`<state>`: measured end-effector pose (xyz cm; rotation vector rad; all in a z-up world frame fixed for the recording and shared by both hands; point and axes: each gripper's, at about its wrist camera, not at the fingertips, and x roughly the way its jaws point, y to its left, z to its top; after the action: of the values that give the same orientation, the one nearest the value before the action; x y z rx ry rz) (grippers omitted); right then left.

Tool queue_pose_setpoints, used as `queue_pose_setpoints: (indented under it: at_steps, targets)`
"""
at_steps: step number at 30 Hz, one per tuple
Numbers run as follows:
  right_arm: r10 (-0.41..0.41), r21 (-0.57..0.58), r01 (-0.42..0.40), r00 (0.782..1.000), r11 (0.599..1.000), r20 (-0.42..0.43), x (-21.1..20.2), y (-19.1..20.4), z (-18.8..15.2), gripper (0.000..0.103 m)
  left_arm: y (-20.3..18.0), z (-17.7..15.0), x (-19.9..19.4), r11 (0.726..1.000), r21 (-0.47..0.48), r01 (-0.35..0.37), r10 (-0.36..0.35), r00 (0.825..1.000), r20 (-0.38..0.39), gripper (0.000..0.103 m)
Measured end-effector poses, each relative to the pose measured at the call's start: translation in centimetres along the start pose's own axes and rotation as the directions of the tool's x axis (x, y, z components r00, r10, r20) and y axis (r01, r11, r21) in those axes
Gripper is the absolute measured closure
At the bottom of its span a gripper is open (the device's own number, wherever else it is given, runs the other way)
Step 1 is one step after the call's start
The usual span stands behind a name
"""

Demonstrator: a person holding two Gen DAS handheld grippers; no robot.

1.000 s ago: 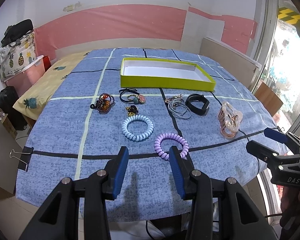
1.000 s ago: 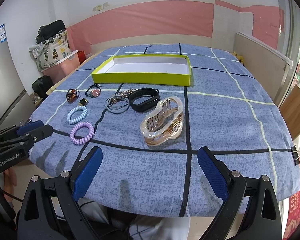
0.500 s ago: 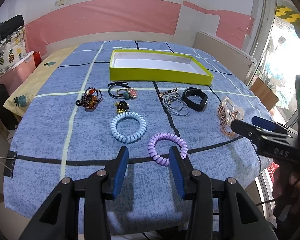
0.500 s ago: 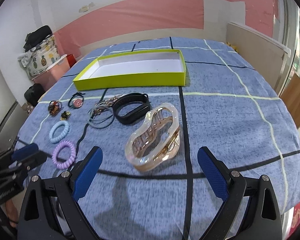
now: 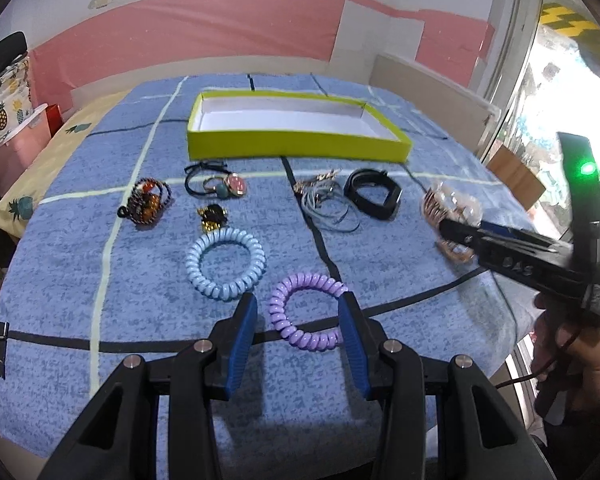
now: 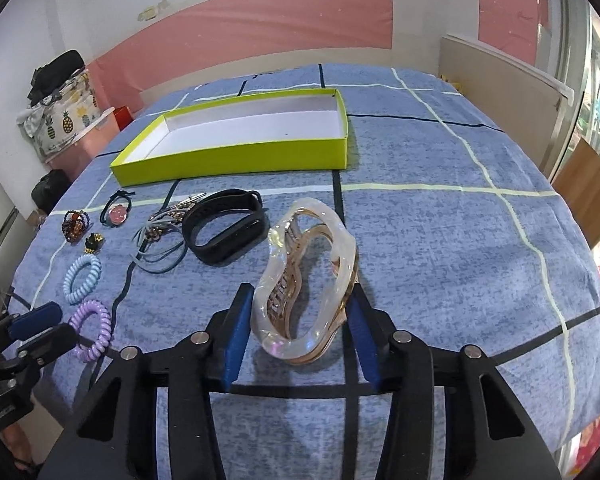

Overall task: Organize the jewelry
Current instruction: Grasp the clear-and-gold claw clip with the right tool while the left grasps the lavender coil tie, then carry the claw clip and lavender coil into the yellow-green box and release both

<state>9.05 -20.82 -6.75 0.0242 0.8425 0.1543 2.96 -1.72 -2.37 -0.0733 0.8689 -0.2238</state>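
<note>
Left gripper [image 5: 298, 334] jaws apart, straddling purple coil hair tie [image 5: 306, 310] on blue checked cloth [image 5: 60, 280]; pads near its sides, contact unclear

Right gripper [image 6: 298, 336] jaws narrowed around clear hair claw clip [image 6: 306, 280]; right pad touching clip edge, left pad just beside; firm grip cannot be confirmed

Yellow-green box [image 6: 236, 156] at far side of cloth, white inside

Between box and grippers: light blue coil tie [image 5: 225, 263], black wristband [image 6: 224, 230], grey cords [image 5: 328, 206], beaded pieces [image 5: 145, 201]
</note>
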Motion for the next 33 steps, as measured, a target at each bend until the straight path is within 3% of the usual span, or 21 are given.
queue_pose_setpoints:
  at_steps: [5, 13, 26, 33]
  targets:
    - [0.011, -0.007, -0.011, 1.0, 1.0, 0.006, -0.2, -0.4, -0.3, 0.056, 0.2, 0.2, 1.2, 0.999, -0.022, -0.04, 0.04, 0.999, -0.033, 0.059]
    - [0.013, -0.033, -0.013, 1.0, 0.999, 0.016, -0.3, -0.7, -0.4, 0.056, -1.0, 0.3, 1.9, 0.994, 0.045, -0.103, 0.105, 0.994, -0.039, 0.092]
    - [0.048, -0.033, -0.046, 0.998, 0.998, 0.045, -1.6, -0.9, -0.8, 0.057, -0.4, 0.9, 0.9, 0.998, 0.026, -0.053, 0.053, 0.999, 0.004, 0.094]
    - [0.071, -0.055, -0.066, 0.994, 0.996, 0.078, -2.6, -0.6, 0.5, 0.057, -0.2, 2.8, -0.4, 0.999, 0.026, -0.04, 0.038, 0.997, 0.06, 0.094]
